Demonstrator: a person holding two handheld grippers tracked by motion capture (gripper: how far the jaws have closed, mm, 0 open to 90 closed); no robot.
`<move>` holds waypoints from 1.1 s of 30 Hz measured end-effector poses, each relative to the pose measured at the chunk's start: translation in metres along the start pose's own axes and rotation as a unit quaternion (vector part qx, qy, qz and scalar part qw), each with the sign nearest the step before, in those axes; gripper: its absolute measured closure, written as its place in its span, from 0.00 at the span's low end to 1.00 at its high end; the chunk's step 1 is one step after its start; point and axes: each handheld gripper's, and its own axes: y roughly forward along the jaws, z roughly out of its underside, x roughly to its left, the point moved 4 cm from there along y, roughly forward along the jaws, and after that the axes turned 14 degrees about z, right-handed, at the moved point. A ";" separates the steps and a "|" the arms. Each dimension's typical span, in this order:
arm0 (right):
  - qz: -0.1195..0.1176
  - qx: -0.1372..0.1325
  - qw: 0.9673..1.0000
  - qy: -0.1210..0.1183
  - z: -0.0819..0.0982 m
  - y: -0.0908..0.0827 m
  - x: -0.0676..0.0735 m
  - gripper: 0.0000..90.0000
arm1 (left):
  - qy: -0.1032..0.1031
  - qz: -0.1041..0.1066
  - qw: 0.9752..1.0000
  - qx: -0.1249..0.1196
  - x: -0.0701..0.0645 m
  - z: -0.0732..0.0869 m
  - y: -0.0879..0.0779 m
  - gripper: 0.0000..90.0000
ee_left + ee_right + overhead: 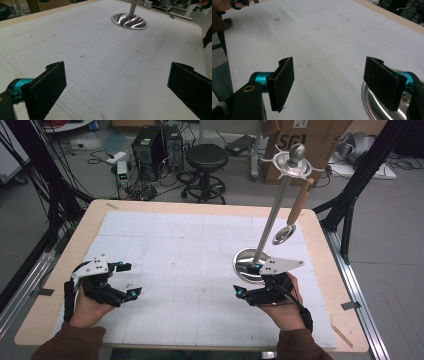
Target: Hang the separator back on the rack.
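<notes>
A shiny round-based steel utensil stand [248, 265] with a tall pole is seen right of centre in the high view, a wooden-handled steel ladle [292, 222] hung from its top. The right gripper [248, 281] is placed at lower right, just beside the base, jaws spread wide with nothing between them. In the right gripper view the base [372, 105] is at lower right, by 1 jaw. The left gripper [129, 279] is held at lower left, well apart from the stand, jaws wide and empty, over the white gridded mat [190, 245].
</notes>
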 end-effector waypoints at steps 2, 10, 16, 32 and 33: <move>-0.001 0.001 1.000 -0.001 0.000 0.001 0.000 0.26 | 0.001 0.002 1.000 0.004 0.000 0.001 0.001 0.03; 0.008 0.009 1.000 0.013 0.006 0.005 -0.004 0.23 | 0.004 0.005 1.000 0.011 -0.003 0.003 0.002 0.03; 0.010 0.007 1.000 0.016 0.006 0.005 -0.005 0.23 | 0.003 0.006 1.000 0.011 -0.004 0.003 0.002 0.03; 0.008 0.010 1.000 0.013 0.005 0.006 -0.003 0.23 | 0.003 0.005 1.000 0.013 -0.004 0.003 0.002 0.03; 0.007 0.011 1.000 0.011 0.005 0.006 -0.003 0.23 | 0.004 0.005 1.000 0.013 -0.004 0.003 0.002 0.03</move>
